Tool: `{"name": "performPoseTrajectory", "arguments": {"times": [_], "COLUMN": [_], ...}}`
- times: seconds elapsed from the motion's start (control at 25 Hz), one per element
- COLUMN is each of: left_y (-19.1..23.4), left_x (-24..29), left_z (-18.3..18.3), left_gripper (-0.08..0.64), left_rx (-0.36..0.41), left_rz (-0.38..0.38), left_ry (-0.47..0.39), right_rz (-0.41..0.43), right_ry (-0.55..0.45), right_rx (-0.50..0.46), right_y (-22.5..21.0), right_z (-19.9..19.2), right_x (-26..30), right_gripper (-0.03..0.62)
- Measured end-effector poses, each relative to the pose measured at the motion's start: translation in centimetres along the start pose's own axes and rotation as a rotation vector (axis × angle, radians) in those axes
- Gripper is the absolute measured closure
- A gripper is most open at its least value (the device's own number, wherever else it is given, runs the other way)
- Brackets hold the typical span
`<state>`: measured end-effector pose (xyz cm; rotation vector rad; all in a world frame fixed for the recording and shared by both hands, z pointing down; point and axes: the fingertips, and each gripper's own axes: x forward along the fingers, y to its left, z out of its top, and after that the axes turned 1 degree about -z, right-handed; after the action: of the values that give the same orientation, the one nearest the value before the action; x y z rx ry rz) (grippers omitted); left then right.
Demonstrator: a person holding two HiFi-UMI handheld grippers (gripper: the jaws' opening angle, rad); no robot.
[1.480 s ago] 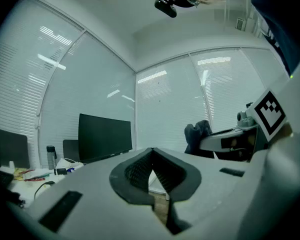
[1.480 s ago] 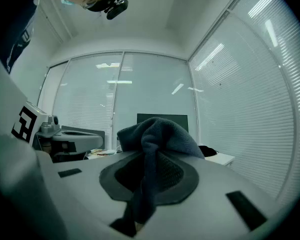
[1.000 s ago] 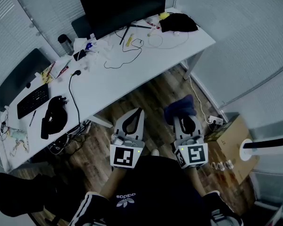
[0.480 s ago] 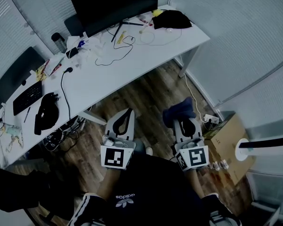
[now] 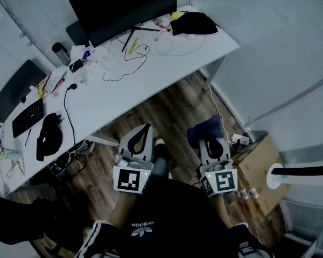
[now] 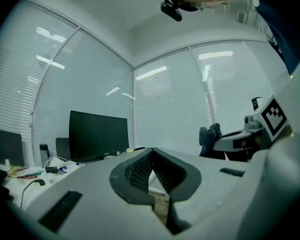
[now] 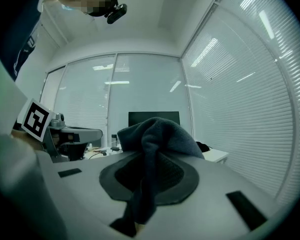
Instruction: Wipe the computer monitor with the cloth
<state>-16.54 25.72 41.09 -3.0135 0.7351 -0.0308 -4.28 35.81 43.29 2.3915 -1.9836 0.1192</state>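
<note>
Cloth, dark and bunched, sits pinched in the closed jaws of the right gripper, held low over the wooden floor in front of the person. Beside it the left gripper has its jaws pressed together on nothing. The black monitor stands at the far edge of the white tabletop, behind loose cables, well apart from both grippers.
</note>
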Motion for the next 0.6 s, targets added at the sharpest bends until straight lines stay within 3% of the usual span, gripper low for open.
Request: {"name": "performPoseTrajectory", "arguments": {"times": [0.6], "left_y": [11.5], "left_x": [14.9], "left_z": [0.5], "left_gripper": [0.555], "left_rx": [-0.021], "left_rz": [0.038], "left_ry": [-0.018], "right_rz": [0.054], "right_ry": [-0.013], "right_rx": [-0.041], "right_y": [-5.1], "right_z": [4.2], "right_x": [18.8], "right_gripper": [0.545]}}
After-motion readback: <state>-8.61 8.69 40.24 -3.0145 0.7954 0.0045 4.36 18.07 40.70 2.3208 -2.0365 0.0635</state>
